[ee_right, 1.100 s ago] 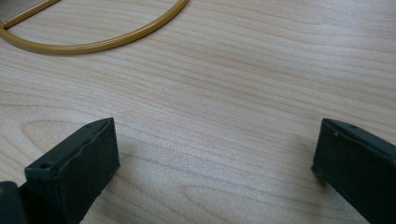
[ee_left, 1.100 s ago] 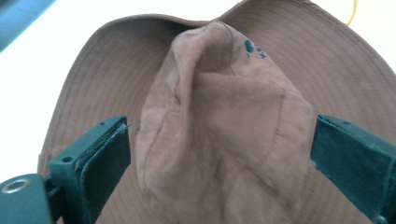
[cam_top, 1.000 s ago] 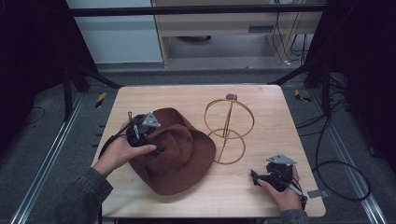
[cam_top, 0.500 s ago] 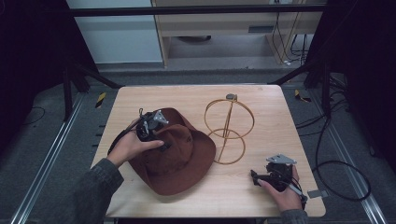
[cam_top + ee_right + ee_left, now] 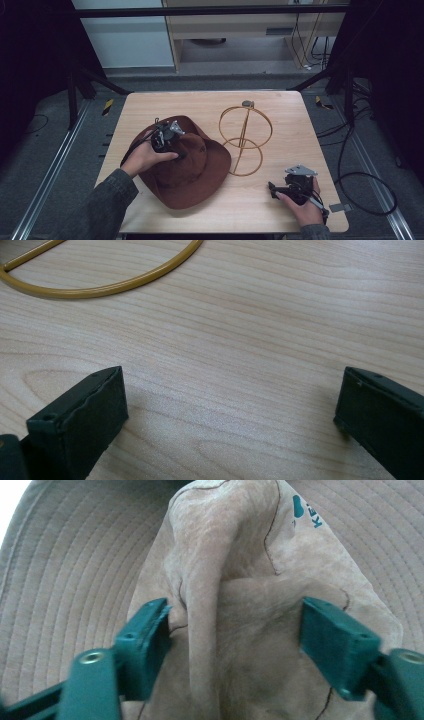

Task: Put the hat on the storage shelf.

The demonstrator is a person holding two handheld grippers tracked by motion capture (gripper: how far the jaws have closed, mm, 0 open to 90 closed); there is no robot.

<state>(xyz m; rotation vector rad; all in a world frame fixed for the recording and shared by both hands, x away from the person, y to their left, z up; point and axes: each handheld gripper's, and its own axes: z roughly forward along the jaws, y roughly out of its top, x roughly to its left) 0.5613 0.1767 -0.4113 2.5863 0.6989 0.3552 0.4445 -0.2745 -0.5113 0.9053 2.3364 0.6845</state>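
At the left of the high view, the left gripper [image 5: 176, 145] sits on the crown of the brown, wide-brimmed suede hat [image 5: 200, 170], which lies crown-up on the left half of the light wooden table [image 5: 280, 107], its brim nearly touching the base ring of the stand to its right. In the left gripper view the jaws straddle the pinched ridge of the crown [image 5: 220, 595]; they have just been closing, with the crown between them. The left pad [image 5: 147, 640] looks to touch the fold, while the right pad [image 5: 332, 640] seems a little apart from the suede, so I judge the grip not yet made.

The hat looks light and soft. The crown creases easily and should give under the pads, and the napped suede should not slip. The pinch at the crown's front is the sensible hold; the floppy brim would sag if taken alone.

Right of centre stands the gold wire hat stand [image 5: 244, 140], two rings on an upright rod, well apart from both grippers. At the lower right the right gripper [image 5: 280, 190] rests near the table's front edge, jaws wide with only bare wood between them.

The hand hides the left gripper's tips from above. A teal printed mark [image 5: 305, 510] on the hat is cut off and unreadable. The hat's far brim edge blends into shadow.
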